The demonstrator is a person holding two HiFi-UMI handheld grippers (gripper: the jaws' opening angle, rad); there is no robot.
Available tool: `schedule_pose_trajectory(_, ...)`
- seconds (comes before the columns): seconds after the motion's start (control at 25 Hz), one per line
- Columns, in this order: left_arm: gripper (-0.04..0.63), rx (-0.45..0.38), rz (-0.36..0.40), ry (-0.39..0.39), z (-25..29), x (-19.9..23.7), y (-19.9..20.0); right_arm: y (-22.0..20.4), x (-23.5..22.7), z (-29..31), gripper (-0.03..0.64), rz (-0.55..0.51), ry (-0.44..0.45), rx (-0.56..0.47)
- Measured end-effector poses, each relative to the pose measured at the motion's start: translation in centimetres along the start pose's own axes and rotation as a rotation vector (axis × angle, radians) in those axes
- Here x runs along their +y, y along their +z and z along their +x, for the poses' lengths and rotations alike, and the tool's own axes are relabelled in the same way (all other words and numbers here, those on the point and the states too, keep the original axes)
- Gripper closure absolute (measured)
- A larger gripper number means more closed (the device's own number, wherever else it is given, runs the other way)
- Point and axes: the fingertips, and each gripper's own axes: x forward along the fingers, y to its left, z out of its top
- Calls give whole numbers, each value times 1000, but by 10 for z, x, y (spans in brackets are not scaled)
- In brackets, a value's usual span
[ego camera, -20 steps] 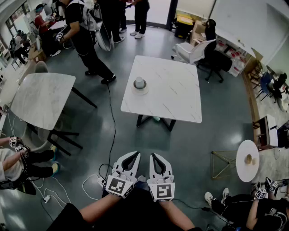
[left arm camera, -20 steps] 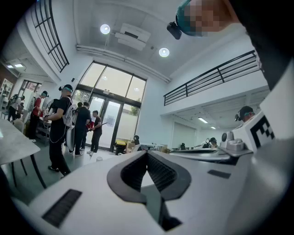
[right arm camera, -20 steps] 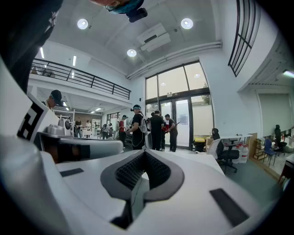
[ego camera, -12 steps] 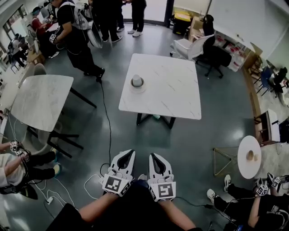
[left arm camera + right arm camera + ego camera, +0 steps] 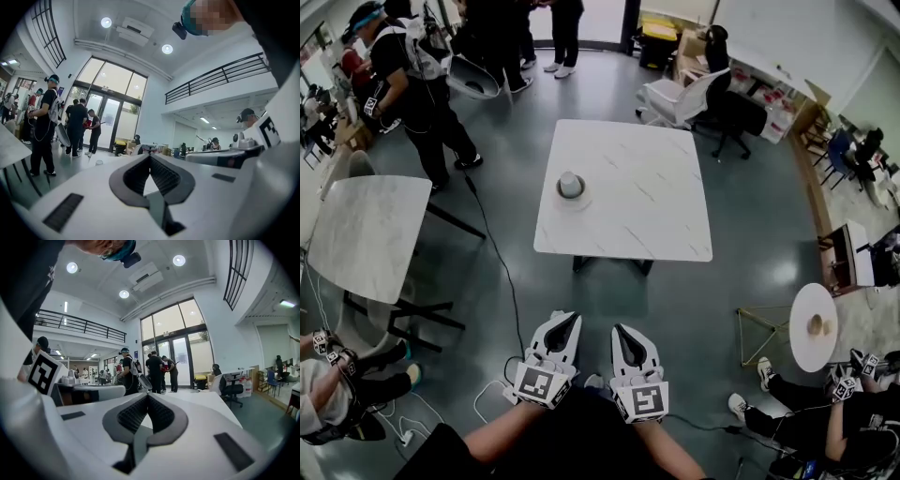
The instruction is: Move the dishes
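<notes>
A small grey cup sits upside down on a pale saucer [image 5: 571,187] near the left edge of a white marble table [image 5: 628,202], in the middle of the head view. Both grippers hang low over the floor, well short of the table. My left gripper [image 5: 575,318] and right gripper [image 5: 618,328] are side by side, each shut with nothing between the jaws. In the left gripper view the gripper [image 5: 150,156] has its tips together and the cup [image 5: 99,162] shows tiny and far off. The right gripper [image 5: 148,395] looks the same in its own view.
A second marble table [image 5: 366,225] stands at the left and a small round table [image 5: 814,328] at the right. Cables [image 5: 492,267] trail over the grey floor. People stand at the top left; others sit at both lower corners. A white chair [image 5: 675,98] is behind the table.
The table with the cup has shifted slightly left and lower in view. The standing people at the top left have moved. Both grippers stay shut, side by side.
</notes>
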Motion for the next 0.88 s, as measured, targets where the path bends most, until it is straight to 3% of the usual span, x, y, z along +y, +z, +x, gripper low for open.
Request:
schedule_pose_trajectory(0.24,578,-2,18,18,53,90,-4,-8,-10,92,601,-37,7,40)
schedule_pose_trajectory(0.52,578,26,-51,17,100,166,5,-2,-10,201,600,-47,32,104)
schedule_pose_trajectory(0.72,578,47,-54,-57,123,205,1,-4,-9,256,600,-58,16,147)
schedule_pose_trajectory(0.88,578,69,-74,-72,139,233,-11,-13,-15,282,600,-45,-6,171)
